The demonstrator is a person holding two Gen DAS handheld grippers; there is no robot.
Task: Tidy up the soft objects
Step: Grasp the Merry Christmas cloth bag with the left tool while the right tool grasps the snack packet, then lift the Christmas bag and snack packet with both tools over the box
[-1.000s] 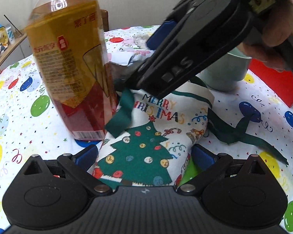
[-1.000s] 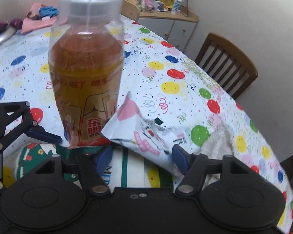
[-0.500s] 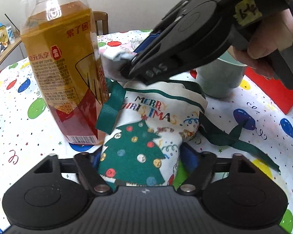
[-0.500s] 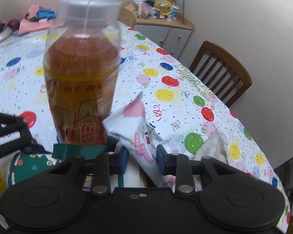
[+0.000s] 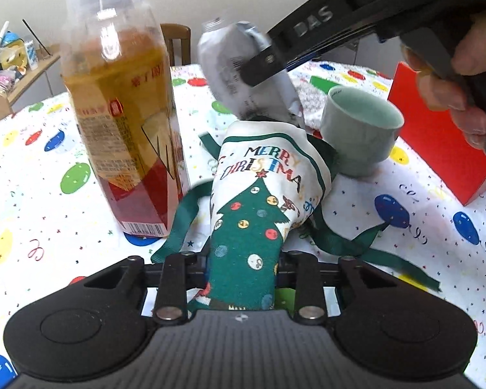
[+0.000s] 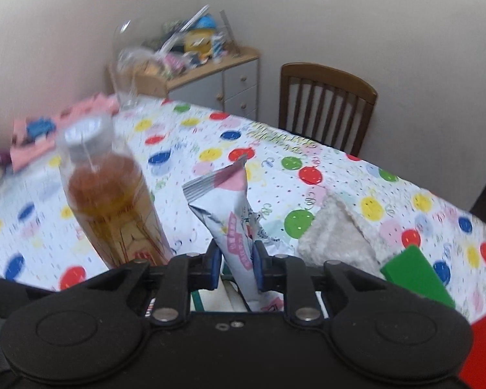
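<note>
Pinching pouch (image 6: pixel 235 236) between right jaws

The right gripper (image 6: pixel 235 267), whose jaws have just been closing, pinches a white-and-pink packet (image 6: pixel 230 214) that rises toward 12 o'clock. A bottle (image 6: pixel 110 201) stands at 10 o'clock, a towel (image 6: pixel 333 236) at 2, a chair (image 6: pixel 324 107) beyond.

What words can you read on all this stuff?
"MERRY CHRISTMAS": on the Christmas bag.
"DAS": on the right claw.
Handwritten yellow tag on that claw: cut off, unreadable.
Tea bottle label: print too blurred.
Snack packet: print too small.
</note>
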